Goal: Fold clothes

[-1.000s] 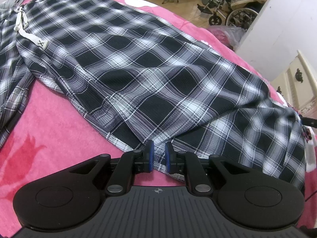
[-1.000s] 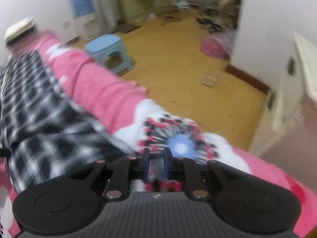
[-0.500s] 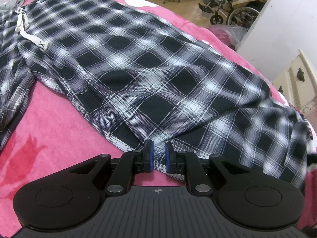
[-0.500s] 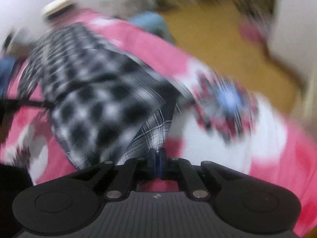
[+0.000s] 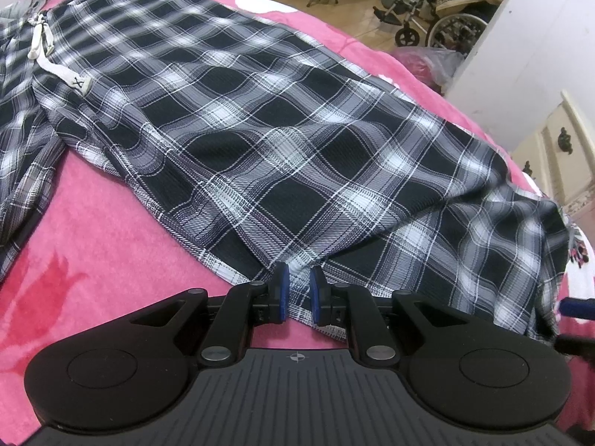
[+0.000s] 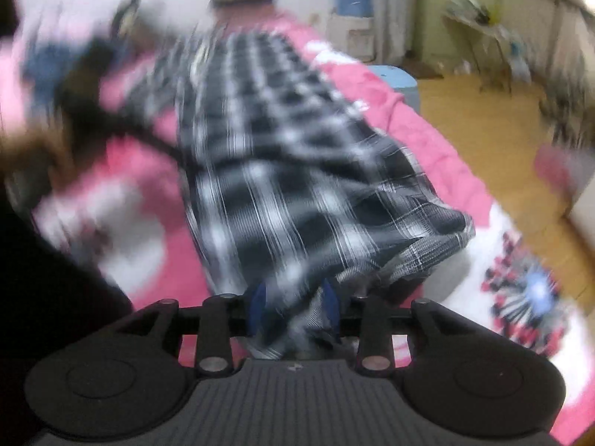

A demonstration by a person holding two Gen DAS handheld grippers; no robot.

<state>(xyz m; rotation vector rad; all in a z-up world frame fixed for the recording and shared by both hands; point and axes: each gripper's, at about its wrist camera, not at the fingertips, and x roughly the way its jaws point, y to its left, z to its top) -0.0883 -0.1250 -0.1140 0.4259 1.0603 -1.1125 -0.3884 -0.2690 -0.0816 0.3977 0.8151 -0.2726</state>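
Black-and-white plaid trousers [image 5: 282,141] lie spread along a pink blanket [image 5: 93,230], with a white drawstring [image 5: 59,70] at the waist end, far left. My left gripper [image 5: 297,290] is at the near hem, its blue pads close together on the fabric, which puckers toward them. In the blurred right wrist view the same trousers [image 6: 282,186] stretch away from my right gripper [image 6: 293,308]. Its fingers stand wide apart with a bunch of the hem lying between them. A turned-up corner [image 6: 438,230] sits just to the right.
The pink blanket [image 6: 409,126] ends at a wooden floor [image 6: 483,119] on the right. A blue stool [image 6: 394,78] stands by the bed. A wheelchair [image 5: 438,18], a white wall [image 5: 520,37] and a cream cabinet [image 5: 557,148] lie beyond the bed.
The right gripper swung from the floor side onto the trouser hem, closed on it half a second ago, and now stands wide with fabric between the fingers. The left gripper has hardly moved.
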